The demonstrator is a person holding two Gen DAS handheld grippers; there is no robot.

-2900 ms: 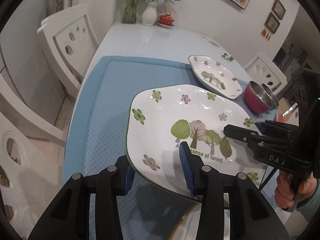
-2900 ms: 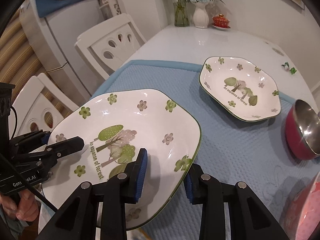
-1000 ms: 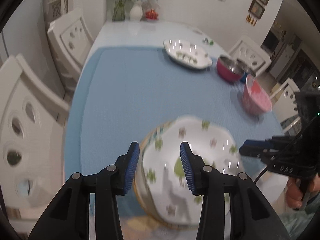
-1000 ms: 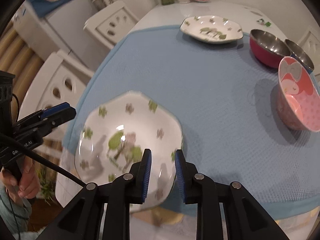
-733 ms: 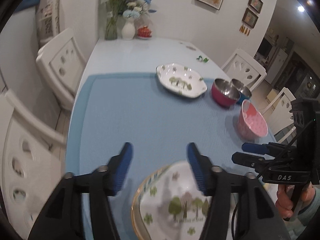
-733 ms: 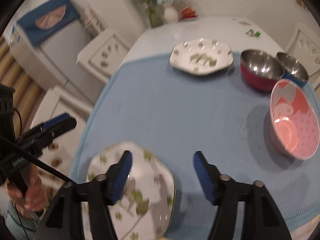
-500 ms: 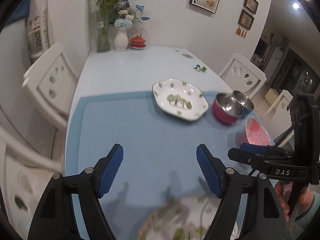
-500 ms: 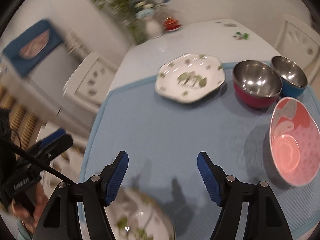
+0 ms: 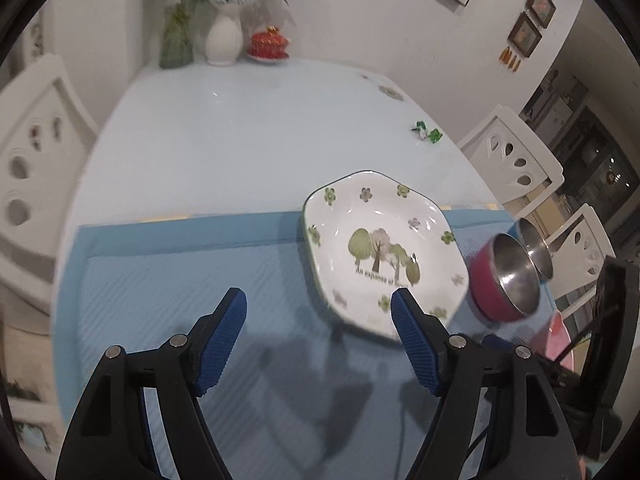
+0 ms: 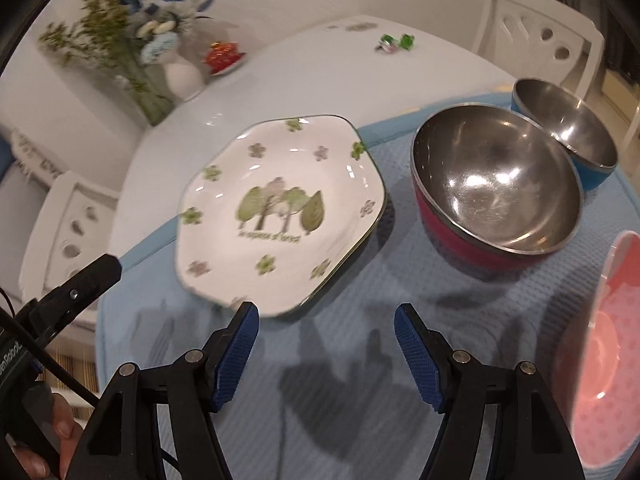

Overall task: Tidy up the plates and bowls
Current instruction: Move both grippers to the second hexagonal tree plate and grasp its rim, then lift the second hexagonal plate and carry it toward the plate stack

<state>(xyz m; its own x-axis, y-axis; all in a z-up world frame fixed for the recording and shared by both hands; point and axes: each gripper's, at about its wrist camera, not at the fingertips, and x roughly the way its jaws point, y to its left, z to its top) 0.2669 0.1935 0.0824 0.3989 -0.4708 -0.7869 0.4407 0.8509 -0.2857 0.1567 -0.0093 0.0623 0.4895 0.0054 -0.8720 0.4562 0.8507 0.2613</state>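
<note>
left gripper [image 9: 318,334]: jaws spread wide, nothing between the blue pads, hovering over the blue mat [image 9: 160,280]
right gripper [image 10: 326,344]: jaws wide apart too, holding nothing, above the mat
forest plate [image 10: 280,212]: hexagonal, white with tree print and green rim, flat on the mat's far edge; 12 o'clock of right gripper, 1 o'clock of left gripper
red steel bowl [image 10: 496,188]: upright, just beside the plate at its 3 o'clock
blue steel bowl [image 10: 568,128]: at 1 o'clock of the red bowl, rims touching or nearly so, can't tell which
pink bowl [image 10: 604,344]: 3 o'clock of right gripper, cut off by the frame edge
table [image 9: 240,128]: white; vase of flowers [image 9: 226,32] and small red lidded pot [image 9: 269,42] at far end, 11 o'clock
</note>
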